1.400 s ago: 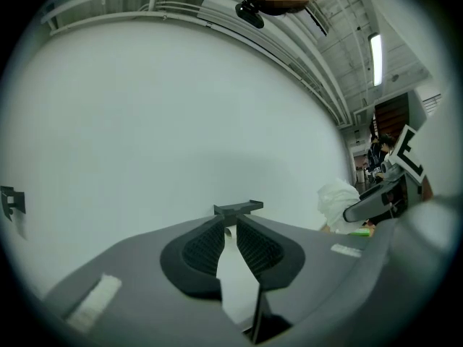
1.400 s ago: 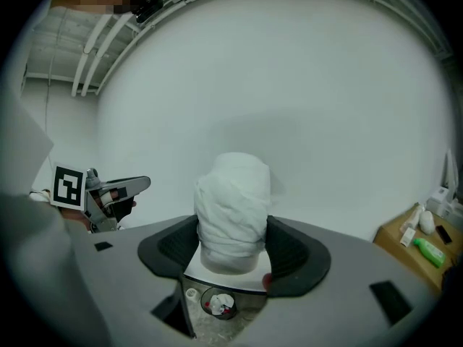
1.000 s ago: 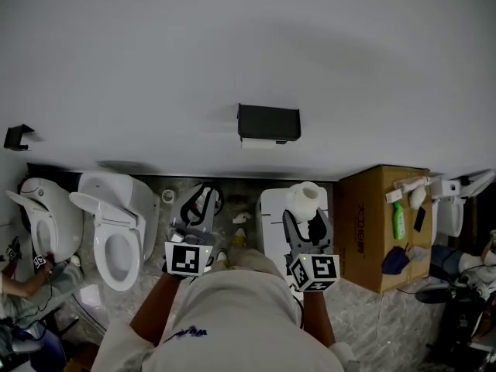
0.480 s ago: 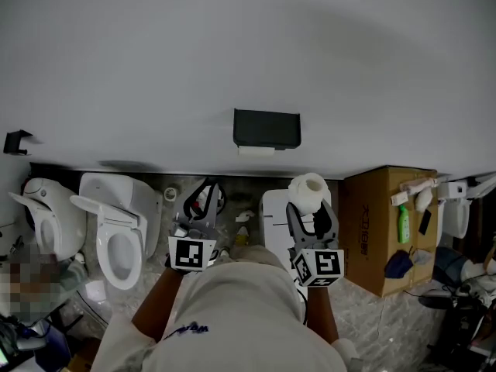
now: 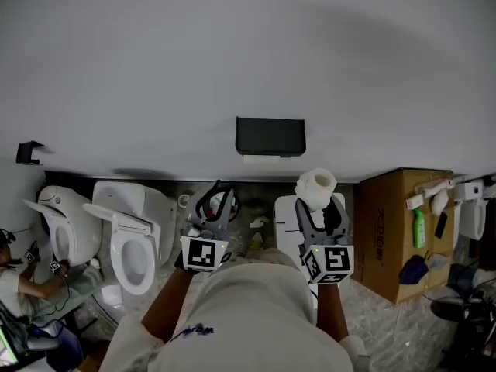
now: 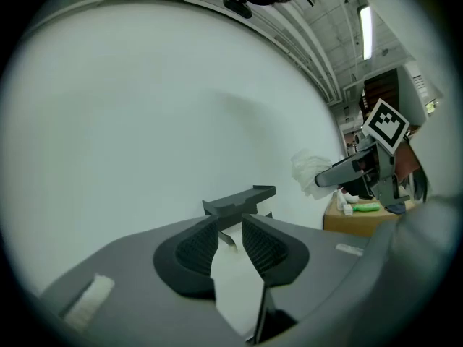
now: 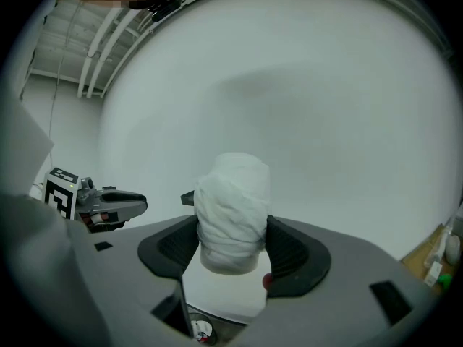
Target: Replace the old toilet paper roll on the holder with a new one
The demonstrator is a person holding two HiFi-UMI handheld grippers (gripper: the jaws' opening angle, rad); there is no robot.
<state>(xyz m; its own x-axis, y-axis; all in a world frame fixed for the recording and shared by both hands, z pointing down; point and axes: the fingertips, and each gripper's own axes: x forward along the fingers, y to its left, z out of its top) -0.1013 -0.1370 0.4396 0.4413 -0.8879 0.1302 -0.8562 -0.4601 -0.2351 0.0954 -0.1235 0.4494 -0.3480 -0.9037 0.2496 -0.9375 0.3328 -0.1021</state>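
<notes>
The left gripper (image 6: 230, 234) is released: its jaws have just been opening, they stand a little apart, and nothing lies between the pads. Through that gap the black holder (image 6: 239, 201) shows straight ahead, fixed to the white wall (image 5: 248, 45) and well apart from the fingertips. In the head view the holder sits ahead of both grippers, roughly midway between their lines. A strip of white paper (image 5: 263, 159) shows along its lower edge. The right gripper (image 7: 231, 250) is clenched on the new roll (image 7: 231, 208). The two pads press its sides, the roll stands on end, and its upper half projects above the jaws. The roll's surface is wrinkled. The roll is well apart from the holder and hides most of it in the right gripper view, where only one dark corner shows beside the roll. The two grippers are side by side and point toward the wall. A toilet (image 5: 139, 239) stands on the floor on the outer side of the left gripper. A cardboard box (image 5: 387, 223) stands on the outer side of the right gripper.
</notes>
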